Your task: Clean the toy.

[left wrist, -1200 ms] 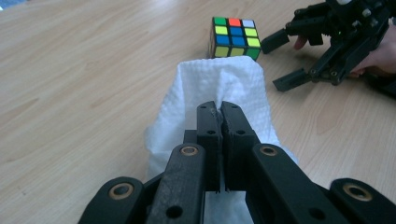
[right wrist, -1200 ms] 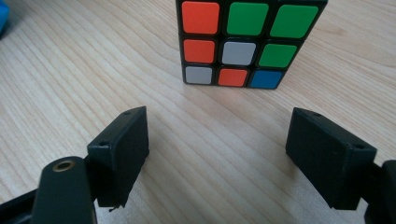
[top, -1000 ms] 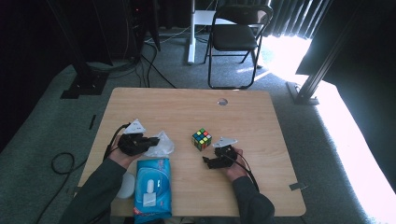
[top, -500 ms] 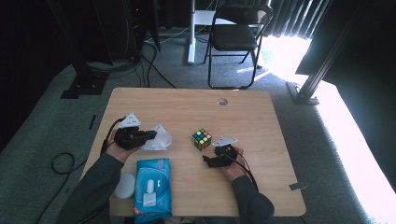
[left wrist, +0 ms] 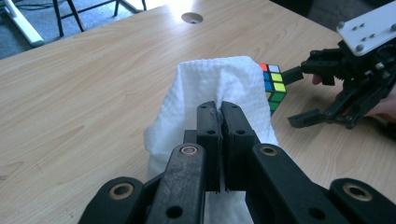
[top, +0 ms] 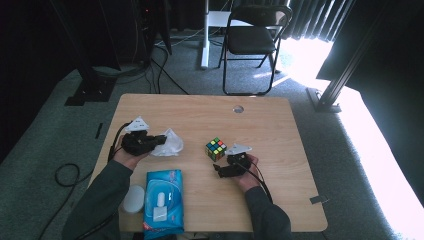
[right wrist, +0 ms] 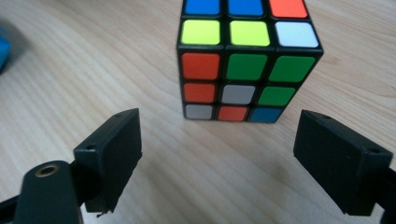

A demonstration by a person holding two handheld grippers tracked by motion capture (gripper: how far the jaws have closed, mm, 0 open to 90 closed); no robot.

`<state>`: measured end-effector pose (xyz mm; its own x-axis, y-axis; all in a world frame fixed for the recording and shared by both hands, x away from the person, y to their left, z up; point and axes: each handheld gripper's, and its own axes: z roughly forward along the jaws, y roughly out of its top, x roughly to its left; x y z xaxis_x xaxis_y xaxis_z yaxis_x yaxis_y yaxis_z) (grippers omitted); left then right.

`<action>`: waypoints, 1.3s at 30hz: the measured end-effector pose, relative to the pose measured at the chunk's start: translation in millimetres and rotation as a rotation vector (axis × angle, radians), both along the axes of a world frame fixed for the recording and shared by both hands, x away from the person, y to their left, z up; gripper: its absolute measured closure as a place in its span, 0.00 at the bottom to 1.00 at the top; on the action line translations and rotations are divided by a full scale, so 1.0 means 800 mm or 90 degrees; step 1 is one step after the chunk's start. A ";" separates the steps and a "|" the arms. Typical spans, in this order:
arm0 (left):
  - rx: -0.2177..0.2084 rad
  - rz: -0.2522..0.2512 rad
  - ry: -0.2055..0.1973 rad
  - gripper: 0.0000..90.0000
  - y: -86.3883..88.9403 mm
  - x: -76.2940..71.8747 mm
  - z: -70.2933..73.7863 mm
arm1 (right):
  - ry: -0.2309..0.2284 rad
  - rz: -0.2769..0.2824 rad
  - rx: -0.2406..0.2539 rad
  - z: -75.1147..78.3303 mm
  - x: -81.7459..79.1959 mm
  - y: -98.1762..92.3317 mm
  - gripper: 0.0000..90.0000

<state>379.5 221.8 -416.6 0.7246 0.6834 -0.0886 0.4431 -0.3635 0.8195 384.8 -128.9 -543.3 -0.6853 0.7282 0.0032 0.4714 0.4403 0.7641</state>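
Observation:
A scrambled Rubik's cube [top: 216,148] [left wrist: 273,88] [right wrist: 247,60] rests near the middle of the wooden table [top: 280,200]. My right gripper [top: 220,162] [left wrist: 293,98] [right wrist: 219,158] sits just on the near side of it, open. Its jaws have just been opening and stand wide, with the cube a little ahead of the pads and bare wood between them. My left gripper [top: 161,140] [left wrist: 219,109] is at the table's left, shut on a crumpled white wipe [top: 169,145] [left wrist: 219,84] that bunches up around its fingertips.
A blue pack of wet wipes [top: 161,200] lies near the front edge, with a round white lid [top: 132,199] beside it. A cable hole [top: 238,109] [left wrist: 192,17] is at the far edge. A folding chair [top: 252,40] stands beyond the table.
My left gripper, still holding the wipe, has drifted slightly away from the person. The right hand and the cube have stayed where they were.

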 end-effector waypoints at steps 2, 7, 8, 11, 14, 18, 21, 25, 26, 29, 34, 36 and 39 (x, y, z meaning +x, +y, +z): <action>-0.003 0.004 0.000 0.97 0.000 0.003 0.000 | 0.004 -0.006 -0.005 -0.001 0.004 0.001 0.18; -0.004 0.006 0.003 0.97 -0.002 0.009 0.000 | -0.004 0.001 0.004 0.004 0.011 0.009 0.21; -0.005 0.007 0.003 0.97 -0.002 0.009 0.000 | -0.009 0.000 0.003 0.004 0.013 0.011 0.25; -0.014 0.007 0.000 0.97 -0.001 0.011 0.000 | -0.022 -0.010 0.008 0.002 0.017 0.016 0.28; -0.019 0.011 0.002 0.97 0.000 0.014 -0.001 | -0.033 -0.016 0.007 0.001 0.020 0.020 0.28; -0.019 0.008 0.005 0.97 0.001 0.017 -0.003 | -0.030 -0.011 -0.006 0.000 0.029 0.023 0.27; -0.021 0.008 0.004 0.97 0.000 0.018 -0.002 | -0.033 -0.007 -0.007 0.003 0.036 0.026 0.26; -0.021 0.007 0.004 0.97 0.000 0.022 -0.001 | -0.024 -0.001 -0.008 -0.002 0.044 0.028 0.26; -0.022 0.006 0.004 0.97 0.000 0.023 -0.001 | -0.023 0.002 -0.010 -0.003 0.045 0.029 0.27; -0.022 0.005 0.003 0.97 -0.001 0.024 0.000 | -0.023 0.008 -0.015 -0.004 0.046 0.032 0.31; -0.027 0.005 0.001 0.97 -0.004 0.027 0.000 | -0.029 0.012 -0.016 -0.004 0.044 0.034 0.36; -0.031 0.004 0.001 0.97 -0.005 0.029 0.000 | -0.027 0.011 -0.014 -0.003 0.044 0.033 0.36; -0.030 0.000 0.002 0.97 -0.008 0.030 -0.001 | -0.029 0.005 -0.013 -0.003 0.043 0.035 0.37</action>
